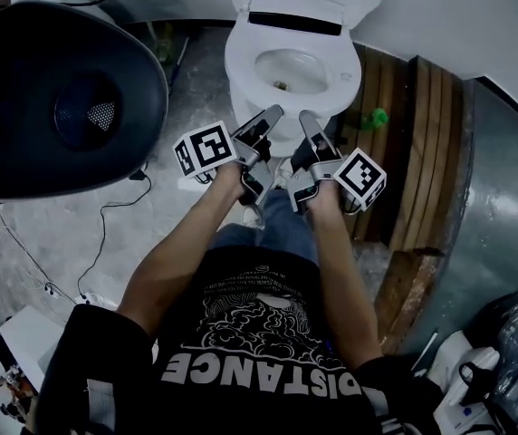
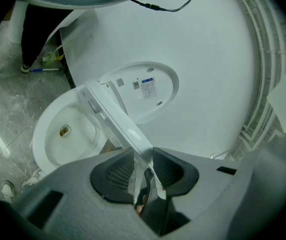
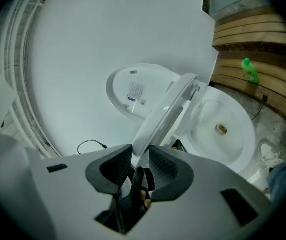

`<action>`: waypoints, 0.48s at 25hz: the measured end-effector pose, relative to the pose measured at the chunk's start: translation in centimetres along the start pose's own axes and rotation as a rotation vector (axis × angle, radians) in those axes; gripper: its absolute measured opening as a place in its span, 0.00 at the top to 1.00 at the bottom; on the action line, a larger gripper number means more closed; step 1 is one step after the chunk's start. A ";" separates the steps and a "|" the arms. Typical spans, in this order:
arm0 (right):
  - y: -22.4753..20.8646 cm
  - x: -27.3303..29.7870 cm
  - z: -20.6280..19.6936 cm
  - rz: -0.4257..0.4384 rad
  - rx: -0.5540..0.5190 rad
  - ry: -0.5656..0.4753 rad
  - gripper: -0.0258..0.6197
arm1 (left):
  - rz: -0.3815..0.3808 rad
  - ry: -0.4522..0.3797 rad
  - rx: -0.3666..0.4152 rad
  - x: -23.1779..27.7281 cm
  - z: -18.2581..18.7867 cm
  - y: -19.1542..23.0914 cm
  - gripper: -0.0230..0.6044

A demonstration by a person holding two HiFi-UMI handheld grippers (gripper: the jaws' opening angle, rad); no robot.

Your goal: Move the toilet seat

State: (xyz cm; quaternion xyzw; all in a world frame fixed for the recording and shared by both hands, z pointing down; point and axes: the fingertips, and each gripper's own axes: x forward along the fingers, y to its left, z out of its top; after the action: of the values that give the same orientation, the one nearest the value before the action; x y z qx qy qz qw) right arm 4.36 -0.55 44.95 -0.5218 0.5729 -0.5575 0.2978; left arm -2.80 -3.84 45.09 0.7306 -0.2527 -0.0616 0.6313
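**Both grippers clamped on the raised toilet seat**

The toilet seat [image 2: 114, 118] is lifted off the bowl [image 2: 62, 130] and tilted, hinged at the back. It shows edge-on in both gripper views. Its front rim runs down into the jaws of each gripper.

The left gripper [image 2: 143, 160] has its two dark ribbed pads closed on the seat's front edge, with white plastic filling the gap between them. The right gripper [image 3: 140, 159] has the same grip: its pads press on the seat rim from either side, just beside the left one's hold.

In the head view the two grippers sit side by side at the front of the toilet, tips close together, marker cubes facing outward. The person's bare forearms reach forward over jeans.

The lid [image 2: 145, 88] stands upright behind the seat, against the white wall (stickers on its inner face, print too small to read). The bowl is open, with a dark drain at the bottom.

Wooden slats [image 3: 243, 41] lie to the right of the toilet, with a small green object [image 3: 250, 70] on them. A large black rounded shell [image 1: 60, 98] sits to the left on the grey floor, and a thin cable [image 1: 105, 229] trails nearby.
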 end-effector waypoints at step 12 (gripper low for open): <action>4.4 3.2 5.6 0.067 -0.073 0.014 0.81 | -0.076 -0.040 0.083 3.3 5.1 -5.2 0.78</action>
State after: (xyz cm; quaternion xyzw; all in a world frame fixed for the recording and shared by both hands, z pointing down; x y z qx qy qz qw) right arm 7.44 -6.07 40.39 -0.5090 0.6119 -0.5297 0.2931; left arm -0.48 -9.48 39.90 0.7638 -0.2399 -0.0897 0.5925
